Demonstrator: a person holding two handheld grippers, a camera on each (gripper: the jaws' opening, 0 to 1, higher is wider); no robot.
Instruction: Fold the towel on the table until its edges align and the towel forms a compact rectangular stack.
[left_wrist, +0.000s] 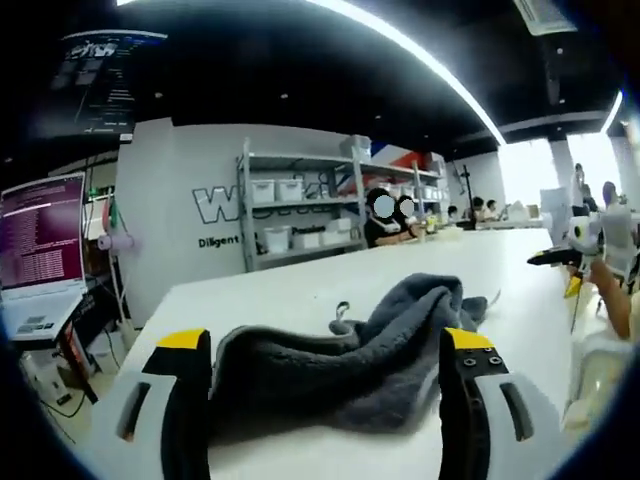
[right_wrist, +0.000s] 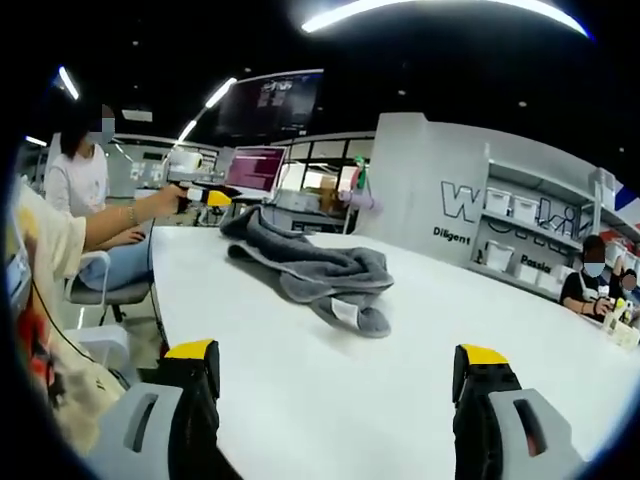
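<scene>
A dark grey towel lies crumpled in a long heap on the white table. In the left gripper view my left gripper is open, its jaws wide apart on either side of the towel's near end. The right gripper shows at the right edge, held by a hand and away from the cloth. In the right gripper view the towel stretches from the table's middle toward the far left, where the left gripper sits at its raised end. My right gripper is open over bare table, short of the towel.
A person sits by the table's left edge. Shelves with white bins stand behind the table, and other people sit at its far end. A monitor stands off the table to the left.
</scene>
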